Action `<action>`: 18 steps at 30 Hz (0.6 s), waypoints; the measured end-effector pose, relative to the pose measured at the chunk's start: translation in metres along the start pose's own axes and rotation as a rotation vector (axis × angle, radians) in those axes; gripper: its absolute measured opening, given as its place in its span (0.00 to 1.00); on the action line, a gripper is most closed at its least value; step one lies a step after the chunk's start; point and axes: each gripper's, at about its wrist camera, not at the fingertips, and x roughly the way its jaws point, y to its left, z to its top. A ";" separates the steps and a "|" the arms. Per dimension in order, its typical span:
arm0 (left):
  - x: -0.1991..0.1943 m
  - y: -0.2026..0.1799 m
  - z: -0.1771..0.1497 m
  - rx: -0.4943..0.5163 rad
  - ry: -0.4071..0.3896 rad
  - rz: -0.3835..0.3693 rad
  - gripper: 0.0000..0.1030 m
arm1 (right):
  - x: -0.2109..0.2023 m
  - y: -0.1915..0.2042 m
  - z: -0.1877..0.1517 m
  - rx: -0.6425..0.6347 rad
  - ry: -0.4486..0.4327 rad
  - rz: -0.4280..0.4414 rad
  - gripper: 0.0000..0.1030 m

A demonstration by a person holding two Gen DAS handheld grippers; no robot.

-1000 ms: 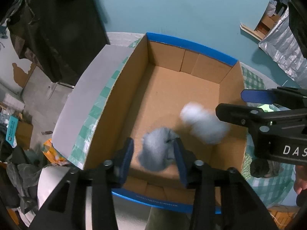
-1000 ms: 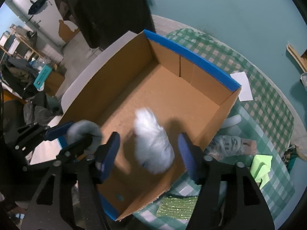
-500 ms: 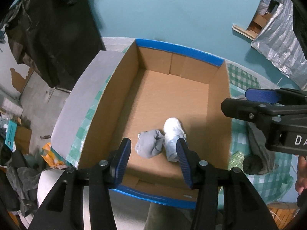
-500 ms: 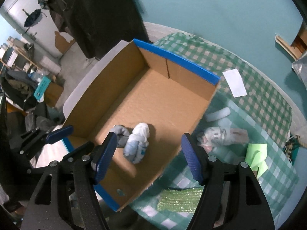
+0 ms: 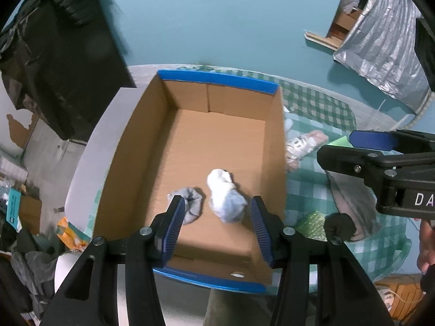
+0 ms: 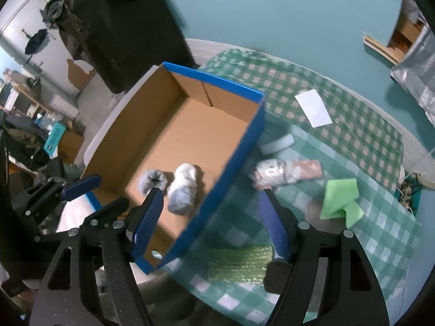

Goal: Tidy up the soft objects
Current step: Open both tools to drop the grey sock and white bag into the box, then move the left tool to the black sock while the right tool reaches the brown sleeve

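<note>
An open cardboard box (image 5: pixel 274 146) (image 6: pixel 239 152) with blue edges stands on a green checked cloth. Inside lie a grey sock ball (image 5: pixel 189 202) (image 6: pixel 151 180) and a white-blue sock bundle (image 5: pixel 225 197) (image 6: pixel 183 188), side by side near the front. My left gripper (image 5: pixel 216 229) is open and empty above the box's front. My right gripper (image 6: pixel 210 221) is open and empty over the box's right wall; it also shows in the left wrist view (image 5: pixel 361 149). A patterned rolled cloth (image 6: pixel 285 172) (image 5: pixel 304 144) lies right of the box.
On the cloth lie a lime green cloth (image 6: pixel 341 198), a green sponge-like pad (image 6: pixel 239 263) (image 5: pixel 311 221), a white roll (image 6: pixel 277 144), a white paper (image 6: pixel 312 107), and a dark sock (image 5: pixel 339 225) on grey fabric (image 5: pixel 350 203). A black chair (image 5: pixel 68 54) stands at the left.
Both sock bundles dropped from the grippers into the box and came to rest. Both grippers rose and drew back; the right one moved rightward over the box wall.
</note>
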 end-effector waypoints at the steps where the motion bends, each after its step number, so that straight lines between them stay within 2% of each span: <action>1: -0.001 -0.004 -0.001 0.007 0.000 -0.003 0.50 | -0.002 -0.004 -0.003 0.006 -0.003 -0.002 0.72; 18: 0.002 -0.055 -0.004 0.099 0.020 -0.043 0.50 | -0.023 -0.087 -0.058 0.142 0.018 -0.103 0.72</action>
